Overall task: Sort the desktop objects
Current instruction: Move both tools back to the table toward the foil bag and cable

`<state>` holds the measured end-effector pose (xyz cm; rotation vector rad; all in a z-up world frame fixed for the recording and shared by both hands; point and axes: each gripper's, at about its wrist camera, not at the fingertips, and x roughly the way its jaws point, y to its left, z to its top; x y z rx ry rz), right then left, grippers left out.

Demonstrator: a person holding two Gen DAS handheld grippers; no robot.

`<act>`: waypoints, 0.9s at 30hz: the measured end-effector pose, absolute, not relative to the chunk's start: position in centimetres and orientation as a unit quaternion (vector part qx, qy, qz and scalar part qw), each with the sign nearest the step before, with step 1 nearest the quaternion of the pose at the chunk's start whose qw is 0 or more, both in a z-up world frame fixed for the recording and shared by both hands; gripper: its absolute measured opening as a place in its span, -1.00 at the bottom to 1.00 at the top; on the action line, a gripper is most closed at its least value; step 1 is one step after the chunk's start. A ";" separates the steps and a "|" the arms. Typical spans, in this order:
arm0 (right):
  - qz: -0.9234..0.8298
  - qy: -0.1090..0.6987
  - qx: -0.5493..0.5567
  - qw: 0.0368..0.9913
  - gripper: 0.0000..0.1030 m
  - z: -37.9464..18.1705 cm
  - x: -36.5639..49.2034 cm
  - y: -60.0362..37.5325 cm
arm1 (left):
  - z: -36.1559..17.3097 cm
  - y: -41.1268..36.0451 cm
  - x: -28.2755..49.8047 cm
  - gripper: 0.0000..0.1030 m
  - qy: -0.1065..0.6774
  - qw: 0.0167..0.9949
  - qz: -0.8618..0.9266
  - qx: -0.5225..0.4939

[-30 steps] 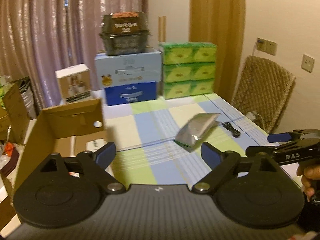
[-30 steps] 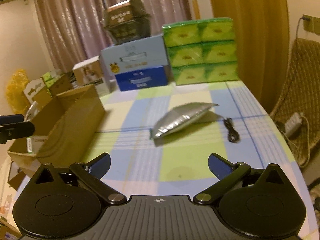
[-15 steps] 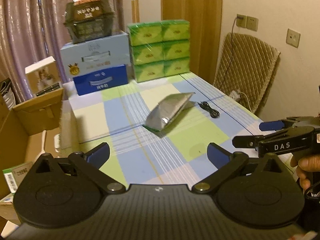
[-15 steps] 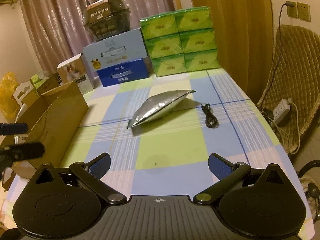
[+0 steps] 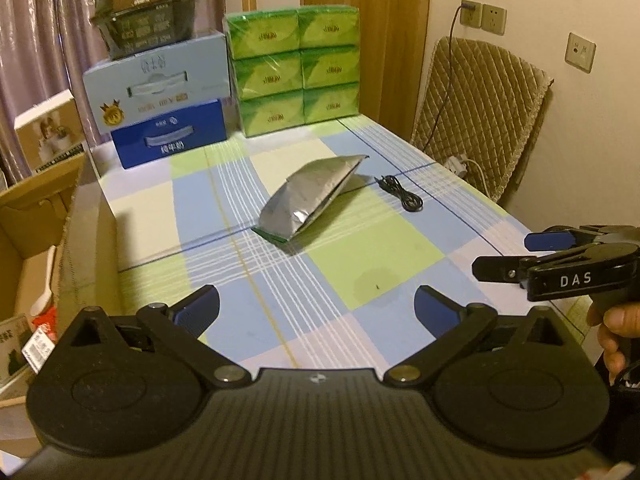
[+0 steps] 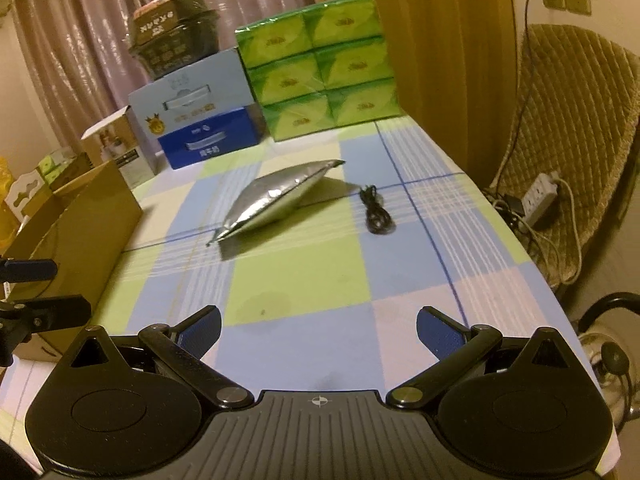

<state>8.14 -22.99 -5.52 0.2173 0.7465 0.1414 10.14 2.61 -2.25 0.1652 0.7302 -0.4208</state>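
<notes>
A silver foil pouch (image 5: 314,196) (image 6: 276,198) lies in the middle of the checked tablecloth (image 5: 372,256) (image 6: 304,280). A coiled black cable (image 5: 402,194) (image 6: 376,216) rests just right of it. My left gripper (image 5: 316,312) hovers over the near part of the table, open, with nothing between its blue pads. My right gripper (image 6: 318,330) is open and empty too, well short of the pouch. Seen from the left wrist view, the right gripper (image 5: 516,254) juts in at the right edge, held by a hand (image 5: 616,328). At the left edge of the right wrist view, the left gripper (image 6: 36,288) shows.
An open cardboard box (image 5: 80,240) (image 6: 84,220) with items inside stands at the table's left side. At the back are stacked blue boxes (image 5: 160,104), green tissue packs (image 5: 296,68) and a dark bowl pack (image 5: 144,8). A padded chair (image 5: 480,112) and a power strip (image 6: 540,196) are right of the table.
Both grippers have moved forward and down over the table. The left view has swung right, away from the cardboard box toward the pouch. The left jaws have spread slightly wider.
</notes>
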 end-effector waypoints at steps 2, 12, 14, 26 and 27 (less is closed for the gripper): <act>0.068 0.367 0.106 0.922 0.96 -5.7 8.2 -23.1 | -2.6 2.4 10.4 0.98 0.358 0.907 -0.208 0.078; 0.061 0.366 0.059 0.927 0.96 -5.5 10.7 -23.4 | -4.5 1.8 12.8 0.98 0.359 0.907 -0.212 0.061; 0.057 0.363 0.046 0.929 0.96 -5.5 11.6 -23.6 | -4.8 1.8 13.6 0.98 0.352 0.912 -0.203 0.056; 0.077 0.379 0.029 0.922 0.91 -7.3 19.2 -24.2 | -6.9 1.0 19.5 0.97 0.328 0.925 -0.183 0.061; 0.079 0.383 0.033 0.920 0.81 -7.5 19.9 -24.4 | -7.1 0.8 19.8 0.97 0.328 0.924 -0.185 0.067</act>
